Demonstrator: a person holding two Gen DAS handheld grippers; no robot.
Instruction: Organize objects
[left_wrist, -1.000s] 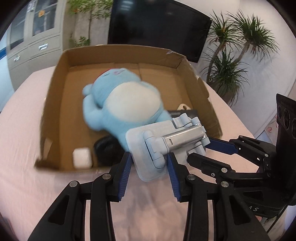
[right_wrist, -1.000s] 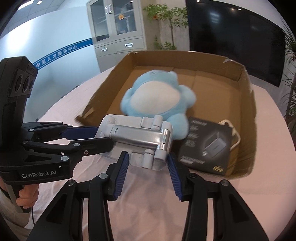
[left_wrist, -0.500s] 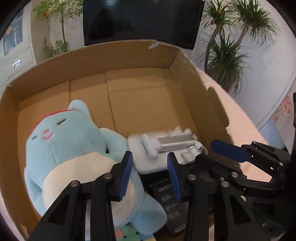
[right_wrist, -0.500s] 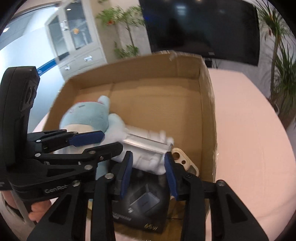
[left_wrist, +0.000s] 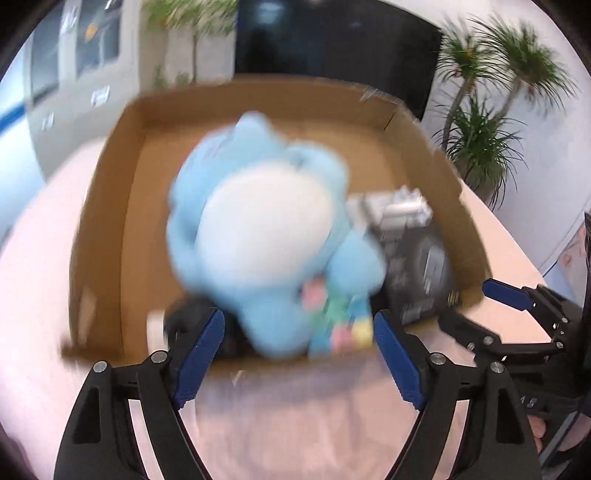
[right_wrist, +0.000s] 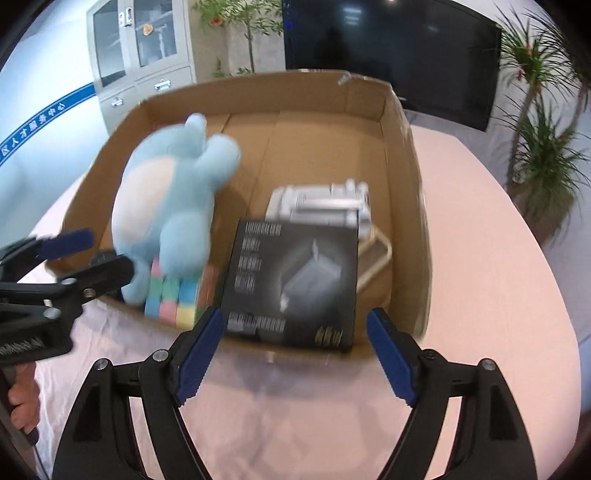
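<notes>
- The white folding stand (right_wrist: 325, 206) lies in the cardboard box (right_wrist: 406, 192), by the box's right wall, its near end hidden behind the black carton (right_wrist: 295, 280); no gripper touches it.
- A second ago both grippers held this stand above the pink tablecloth (right_wrist: 480, 295), short of the box's near edge; half a second ago it hung over the box's floor.
- The left gripper (left_wrist: 299, 354) has just been opening: its blue pads stand wide apart with nothing between them, short of the box's near wall.
- The right gripper (right_wrist: 295, 354) has likewise just been opening: jaws wide and empty, also on the near side of the box.
- The blue plush toy (right_wrist: 173, 199) lies along the box's left half, its feet toward the near wall, touching a block of pastel squares (right_wrist: 173, 299).
- The right wrist view alone shows a beige handle-shaped piece (right_wrist: 376, 258) between the carton and the right wall, and a hand (right_wrist: 22, 406) on the left gripper's grip.
- The left wrist view, heavily blurred, alone shows a dark object (left_wrist: 192, 314) and a small white item (left_wrist: 155, 328) by the near left corner; what they are I cannot tell.
- Beyond the box: a dark screen (right_wrist: 391, 55), a grey cabinet (right_wrist: 144, 59) and potted plants (right_wrist: 539, 147).
</notes>
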